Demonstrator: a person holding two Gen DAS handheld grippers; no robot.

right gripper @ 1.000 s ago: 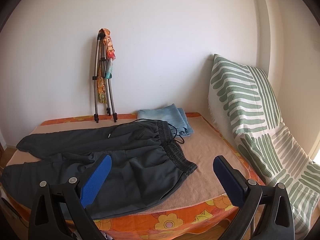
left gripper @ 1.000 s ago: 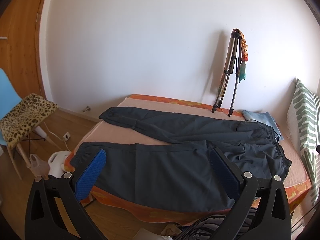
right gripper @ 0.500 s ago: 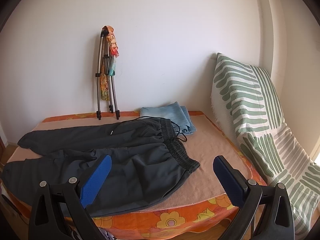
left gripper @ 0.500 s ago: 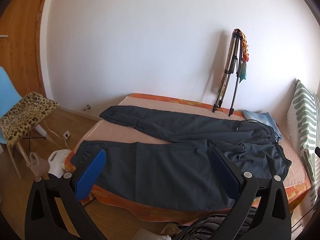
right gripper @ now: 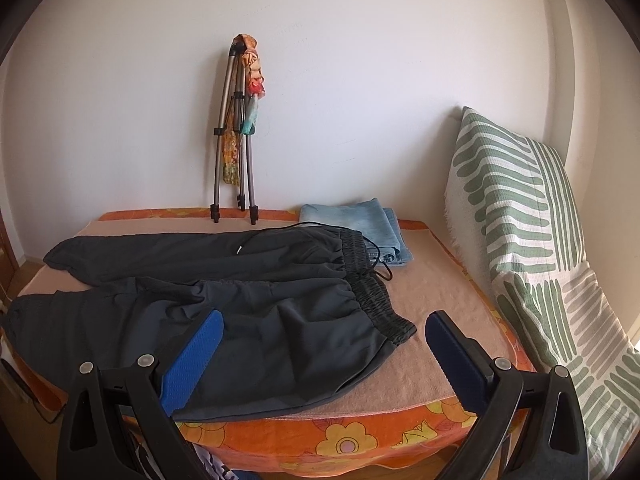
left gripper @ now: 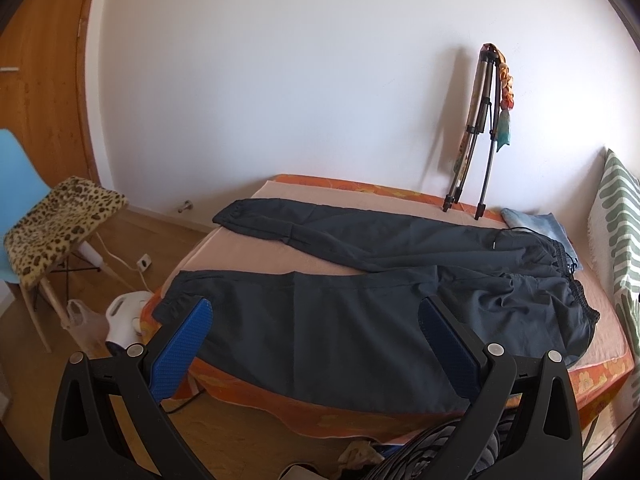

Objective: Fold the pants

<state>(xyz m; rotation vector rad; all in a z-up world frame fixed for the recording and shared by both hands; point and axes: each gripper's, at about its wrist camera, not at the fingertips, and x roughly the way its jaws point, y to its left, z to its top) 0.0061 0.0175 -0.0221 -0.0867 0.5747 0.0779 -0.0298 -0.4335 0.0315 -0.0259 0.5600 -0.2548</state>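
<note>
Dark grey pants (left gripper: pixel 360 300) lie spread flat on the bed (left gripper: pixel 248 256), legs apart, cuffs to the left and elastic waistband (right gripper: pixel 372 292) to the right. They also show in the right wrist view (right gripper: pixel 240 312). The near leg hangs slightly over the bed's front edge. My left gripper (left gripper: pixel 316 340) is open and empty, held short of the near leg. My right gripper (right gripper: pixel 324 352) is open and empty, held in front of the waistband end.
A tripod (right gripper: pixel 236 136) with a scarf leans on the wall behind the bed. Folded blue jeans (right gripper: pixel 360 224) lie behind the waistband. A striped cushion (right gripper: pixel 528 232) stands at the right. A leopard-print chair (left gripper: pixel 60 220), a white appliance (left gripper: pixel 124 316) and a bag stand on the floor left.
Both grippers have drifted slightly; the views shifted a little, with the bed sitting somewhat lower and further in the left view. The pants have not moved.
</note>
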